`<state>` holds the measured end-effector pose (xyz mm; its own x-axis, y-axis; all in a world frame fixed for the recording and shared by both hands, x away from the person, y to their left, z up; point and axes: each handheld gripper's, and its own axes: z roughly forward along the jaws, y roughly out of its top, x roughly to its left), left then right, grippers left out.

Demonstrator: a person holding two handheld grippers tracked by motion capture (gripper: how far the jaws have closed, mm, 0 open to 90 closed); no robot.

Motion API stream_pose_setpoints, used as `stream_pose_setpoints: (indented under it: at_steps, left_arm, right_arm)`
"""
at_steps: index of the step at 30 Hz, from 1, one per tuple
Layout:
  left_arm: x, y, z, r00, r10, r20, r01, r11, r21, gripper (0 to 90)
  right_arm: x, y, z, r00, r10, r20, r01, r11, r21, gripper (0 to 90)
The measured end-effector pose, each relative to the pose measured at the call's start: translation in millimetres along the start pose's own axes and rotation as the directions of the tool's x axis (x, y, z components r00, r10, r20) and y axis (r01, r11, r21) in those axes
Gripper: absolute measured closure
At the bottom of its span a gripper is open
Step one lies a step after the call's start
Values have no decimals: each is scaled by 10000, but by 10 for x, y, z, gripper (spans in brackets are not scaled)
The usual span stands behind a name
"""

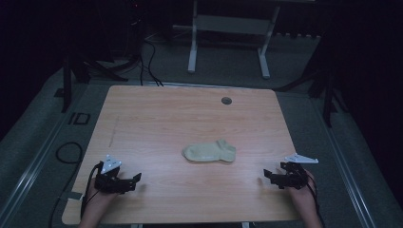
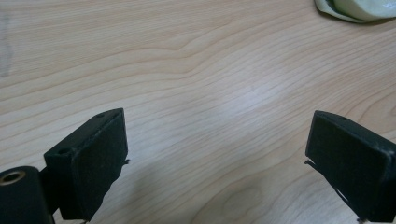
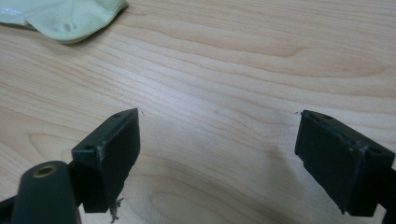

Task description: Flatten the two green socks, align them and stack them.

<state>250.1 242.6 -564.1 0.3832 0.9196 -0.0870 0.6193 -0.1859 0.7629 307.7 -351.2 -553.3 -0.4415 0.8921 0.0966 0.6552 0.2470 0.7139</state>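
Note:
A pale green ankle sock [image 1: 209, 151] lies flat near the middle of the wooden table [image 1: 157, 118]. My left gripper [image 1: 134, 181] rests low at the table's front left, open, jaws pointing right toward the sock with bare wood between them. In the left gripper view [image 2: 217, 149] a corner of the sock [image 2: 357, 9] shows at the top right. My right gripper [image 1: 268, 175] sits at the front right, open, facing left. Its own view [image 3: 217, 144] has the sock [image 3: 65, 16] at the top left, well beyond the jaws.
A small round grommet hole [image 1: 226, 100] sits near the table's far edge. Beyond the table stand white desk legs [image 1: 192, 52] on grey carpet, with black cables [image 1: 149, 61] and dark stands at both sides.

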Motion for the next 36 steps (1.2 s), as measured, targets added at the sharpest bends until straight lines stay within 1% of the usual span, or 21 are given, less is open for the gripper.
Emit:
stream_pose_setpoints:
  at_steps: [3,5,6,7,9,12,14,17,21,24,25,28,30,33,36]
  left_arm:
    - [49,-37,-40,9994,-301,-151,298,9993,-212,58]
    - [65,-48,-53,9993,-307,-226,301,9992,-244,58]
    - [91,-65,-75,9987,-459,-231,451,9985,-320,58]
    - [108,-73,-89,9983,-498,-306,487,9982,-359,58]
    - [136,-89,-110,9976,-602,-338,586,9972,-454,58]
    - [175,-119,-144,9958,-599,-693,566,9972,-490,58]
    - [204,-131,-171,9949,-809,-608,772,9952,-606,58]
    - [237,-151,-206,9919,-1090,-647,1036,9912,-819,58]
    - [250,-197,-226,9917,-1028,-768,971,9924,-751,58]
    - [247,-224,-244,9910,-1031,-851,963,9921,-799,58]
    - [241,-240,-251,9906,-1012,-917,932,9918,-880,58]
    - [218,-283,-262,9888,-860,-1223,750,9929,-926,58]
    - [220,-292,-262,9890,-934,-1147,825,9919,-964,58]
    - [232,-294,-264,9886,-969,-1150,853,9912,-1016,58]
    - [241,-305,-253,9881,-1027,-1142,920,9912,-951,58]
  right_arm:
    - [-27,-5,-34,9998,164,71,-163,9998,-116,142]
    - [-35,-11,-43,9997,233,80,-232,9996,-170,143]
    - [-43,-20,-49,9994,298,147,-295,9993,-224,142]
    - [-65,-42,-57,9989,393,242,-387,9989,-260,142]
    - [-91,-62,-63,9984,509,265,-503,9985,-223,142]
    - [-123,-84,-84,9977,546,397,-536,9982,-260,141]
    - [-148,-97,-105,9970,631,449,-612,9972,-423,141]
    - [-186,-113,-146,9958,752,520,-720,9955,-611,141]
    - [-238,-167,-186,9926,1077,559,-1032,9917,-769,142]
    - [-241,-181,-190,9930,1025,581,-976,9919,-818,142]
    - [-238,-181,-188,9931,1018,583,-969,9919,-825,142]
    - [-230,-188,-167,9936,947,621,-902,9933,-720,142]
    - [-224,-192,-154,9942,866,642,-825,9945,-643,142]
    - [-222,-193,-147,9944,821,669,-781,9951,-608,142]
    - [-227,-196,-141,9944,824,664,-789,9954,-539,142]
